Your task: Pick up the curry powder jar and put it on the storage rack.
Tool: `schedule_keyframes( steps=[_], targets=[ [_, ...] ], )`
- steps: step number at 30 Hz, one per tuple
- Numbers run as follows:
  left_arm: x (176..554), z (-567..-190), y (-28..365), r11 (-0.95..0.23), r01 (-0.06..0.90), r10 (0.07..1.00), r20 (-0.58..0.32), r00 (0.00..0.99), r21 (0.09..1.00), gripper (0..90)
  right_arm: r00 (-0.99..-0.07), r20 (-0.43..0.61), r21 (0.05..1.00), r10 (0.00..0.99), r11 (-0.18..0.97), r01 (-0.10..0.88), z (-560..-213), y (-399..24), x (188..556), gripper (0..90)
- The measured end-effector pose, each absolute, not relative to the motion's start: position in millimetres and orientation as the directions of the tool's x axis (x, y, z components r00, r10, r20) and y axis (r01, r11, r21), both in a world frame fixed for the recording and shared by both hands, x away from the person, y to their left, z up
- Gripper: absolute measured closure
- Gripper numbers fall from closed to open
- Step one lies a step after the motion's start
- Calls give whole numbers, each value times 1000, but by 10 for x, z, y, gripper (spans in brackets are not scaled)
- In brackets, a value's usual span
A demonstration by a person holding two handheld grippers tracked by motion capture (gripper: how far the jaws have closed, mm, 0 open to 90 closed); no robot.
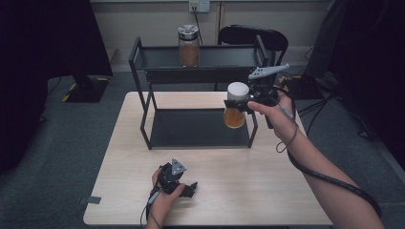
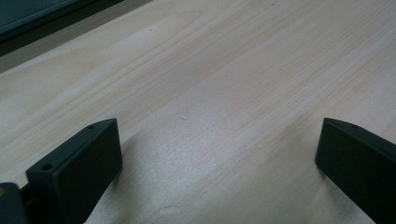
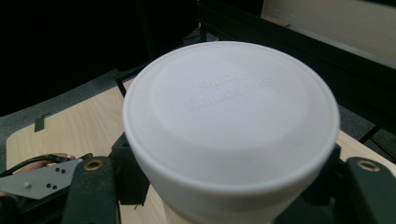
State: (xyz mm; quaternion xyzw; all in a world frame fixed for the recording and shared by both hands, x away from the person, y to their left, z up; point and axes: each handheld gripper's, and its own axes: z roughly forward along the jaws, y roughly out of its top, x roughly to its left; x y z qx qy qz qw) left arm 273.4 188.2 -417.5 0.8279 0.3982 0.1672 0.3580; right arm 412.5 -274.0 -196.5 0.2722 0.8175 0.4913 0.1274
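Note:
A glass jar (image 1: 234, 117) with a white lid and amber contents hangs in the air at the right front post of the black two-tier rack (image 1: 143, 102). My right gripper (image 1: 239, 106) is shut on it just below the lid. From the right gripper view the white lid (image 3: 231, 116) is close up, with a black finger (image 3: 91, 191) on each side of the jar. My left gripper (image 1: 192, 187) rests on the wooden table (image 1: 267, 181) near its front edge. Its jaws (image 2: 219, 158) stand wide open over bare wood.
A second jar (image 1: 189, 46) with a silvery lid and brown contents stands on the rack's top shelf. The lower shelf (image 1: 196, 128) is bare. A dark chair (image 1: 253, 36) stands behind the rack. The left gripper's grey plate (image 3: 42, 179) lies at the lower left.

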Motion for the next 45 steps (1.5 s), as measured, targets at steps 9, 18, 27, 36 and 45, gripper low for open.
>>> schedule_keyframes(
  steps=[9,18,27,36,45],
  targets=[
    [2735,-4173,1881,-427,540,779,-8,627,725,0,-820,64,876,569,362,320,-1798,-2726,4182,343],
    [2735,-4173,1882,-427,540,779,-9,627,725,0,-821,44,875,569,375,306,-1638,-2657,4191,344],
    [2736,-4173,1882,-427,540,778,-8,628,725,0,-826,49,882,562,364,300,-1445,-2608,4209,343],
    [2736,-4174,1882,-427,540,778,-8,628,725,0,-821,21,880,570,379,285,-1249,-2538,4214,343],
    [2739,-4170,1883,-431,539,777,-6,630,724,0,-815,11,883,579,376,280,-1093,-2493,4247,343]
  ],
)
